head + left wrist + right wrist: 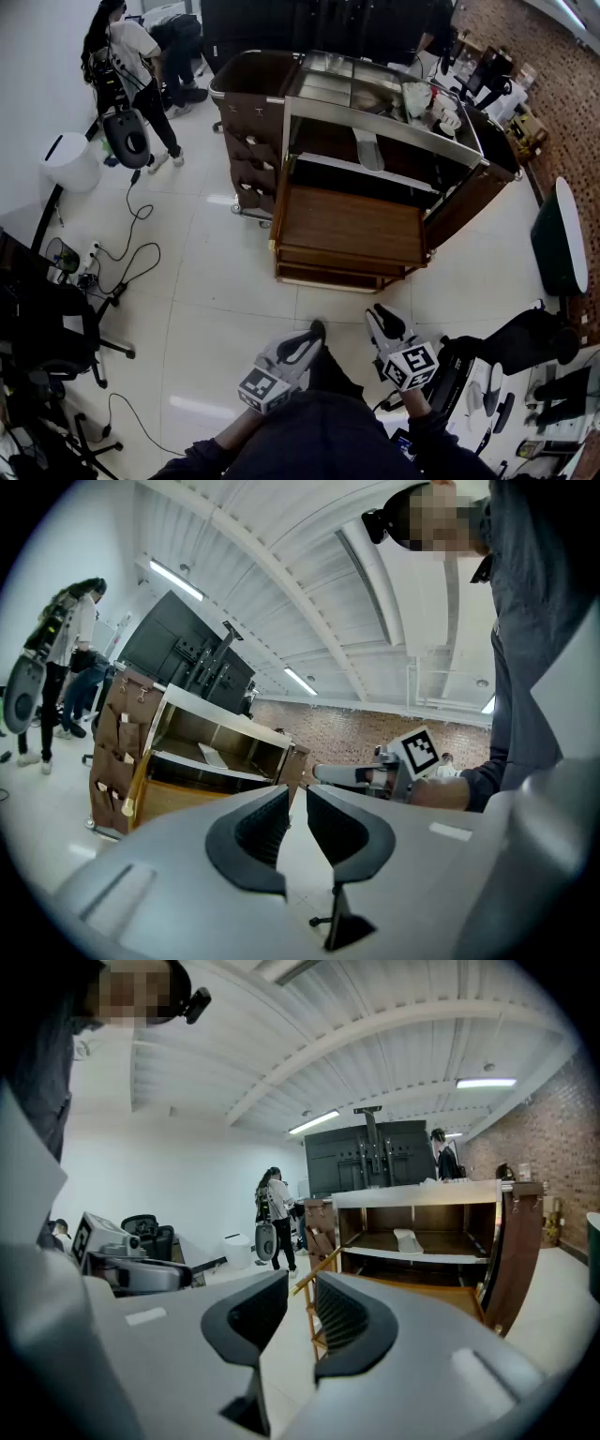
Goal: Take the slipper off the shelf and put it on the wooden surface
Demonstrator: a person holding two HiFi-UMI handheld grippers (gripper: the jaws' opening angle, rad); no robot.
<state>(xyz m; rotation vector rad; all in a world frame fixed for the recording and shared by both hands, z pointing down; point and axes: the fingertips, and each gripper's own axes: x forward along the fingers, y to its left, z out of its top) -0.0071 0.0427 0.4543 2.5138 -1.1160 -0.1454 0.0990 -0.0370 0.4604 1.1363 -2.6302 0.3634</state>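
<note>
head view: cart (251,103) stands well ahead. its wooden surface (352,225) is bare. what looks like the pale slipper (368,150) lies on the shelf (417,161) above. left tool (316,330) and right tool (379,315) are slightly parted and empty, so nothing is done yet.

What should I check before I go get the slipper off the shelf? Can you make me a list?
1. The slipper lies on the shelf, in plain sight: ok.
2. The wooden surface below it has nothing on it: ok.
3. The left gripper is open and empty: ok.
4. The right gripper is open and empty: ok.
5. Close enough to reach: not ok. Both grippers are back by the person's body, with open floor before the shelf.
6. The way ahead is free: ok. The cables lie off to the left.
</note>
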